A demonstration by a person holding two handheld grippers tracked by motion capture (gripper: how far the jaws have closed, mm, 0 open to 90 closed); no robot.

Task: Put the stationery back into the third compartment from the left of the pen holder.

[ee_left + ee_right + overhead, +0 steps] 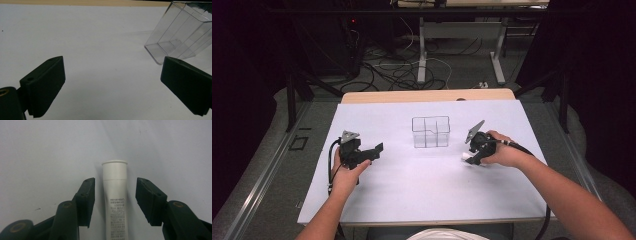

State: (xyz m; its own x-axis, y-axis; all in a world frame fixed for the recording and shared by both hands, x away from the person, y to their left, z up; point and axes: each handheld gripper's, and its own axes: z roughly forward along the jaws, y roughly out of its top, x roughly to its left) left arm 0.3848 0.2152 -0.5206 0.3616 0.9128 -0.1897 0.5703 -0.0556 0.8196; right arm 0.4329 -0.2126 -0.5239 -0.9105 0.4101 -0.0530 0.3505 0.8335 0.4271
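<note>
A white tube [115, 202] with small black print lies flat on the white sheet, its cap end pointing away from me. My right gripper [115, 185] straddles it, one jaw on each side, with a gap between each pad and the tube, so the gripper is open. In the high view the right gripper [472, 154] points down at the tube [467, 157], right of a clear divided box [431, 132]. My left gripper [373, 151] is held off the sheet at the left, open with nothing between its jaws [112, 80]. The clear box [180, 35] stands beyond its right jaw.
A white sheet [422, 190] covers the wooden table [427, 95]. Beyond the far edge are desk legs and loose cables on the floor [402, 70]. A cable trails from each gripper along the forearms.
</note>
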